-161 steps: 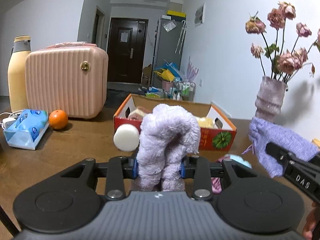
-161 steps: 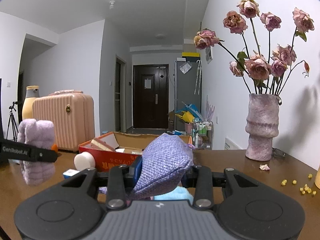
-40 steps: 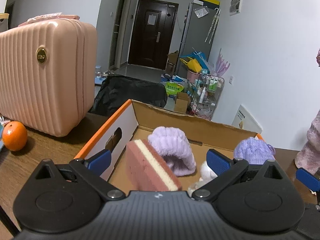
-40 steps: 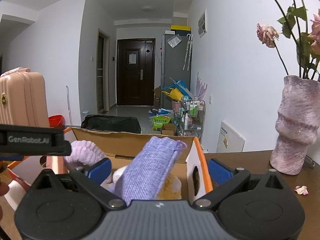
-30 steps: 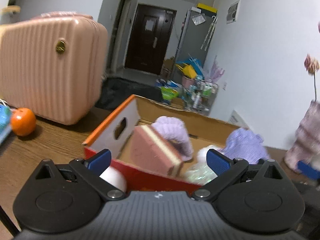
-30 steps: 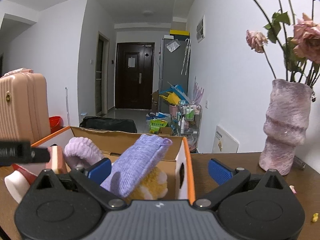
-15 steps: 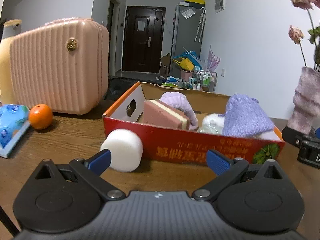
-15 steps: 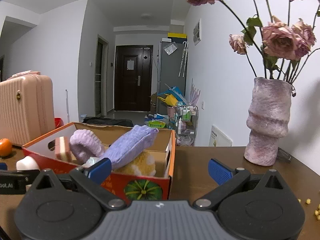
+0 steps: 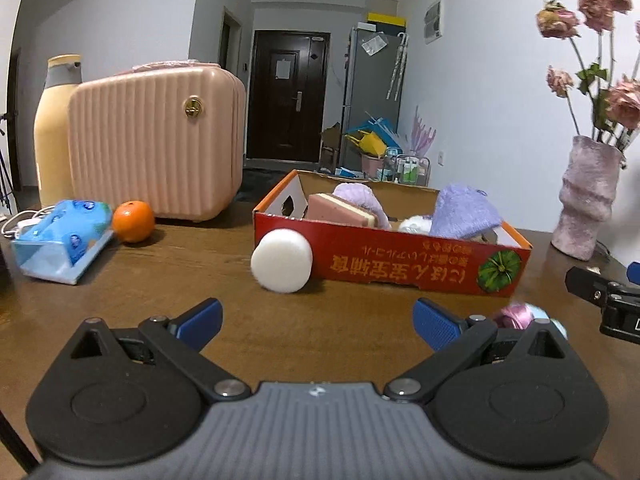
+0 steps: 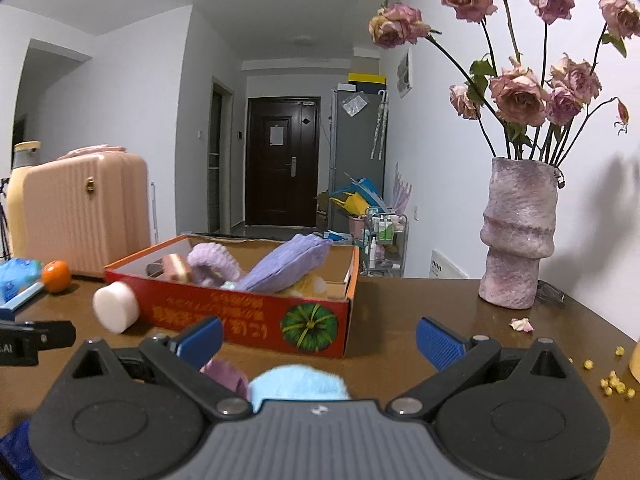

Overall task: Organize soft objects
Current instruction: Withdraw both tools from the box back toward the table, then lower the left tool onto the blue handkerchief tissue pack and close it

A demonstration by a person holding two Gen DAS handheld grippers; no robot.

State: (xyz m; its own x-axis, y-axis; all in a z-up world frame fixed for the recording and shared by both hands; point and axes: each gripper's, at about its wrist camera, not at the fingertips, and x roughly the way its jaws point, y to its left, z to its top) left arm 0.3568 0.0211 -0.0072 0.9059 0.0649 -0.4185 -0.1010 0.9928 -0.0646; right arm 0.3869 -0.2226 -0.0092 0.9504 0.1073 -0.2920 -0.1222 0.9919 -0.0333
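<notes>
Brown bench (image 9: 168, 280): red box (image 9: 400, 260) holds purple cloths, sponge; white foam roll (image 9: 281, 261) touches its front. Left gripper (image 9: 316, 320) and right gripper (image 10: 320, 340) wide, empty. Blue ball (image 10: 298, 384) half hidden.

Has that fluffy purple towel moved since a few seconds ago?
Yes. Earlier the left gripper held it in front of the red box; now the fluffy purple towel lies inside, beside the pink sponge.

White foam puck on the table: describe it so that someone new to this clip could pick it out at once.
Find the red cardboard box on the wooden table. The white foam puck lies outside it, against the front wall at its left corner. It is the only plain white, round thing there; the orange sits further left.
</notes>
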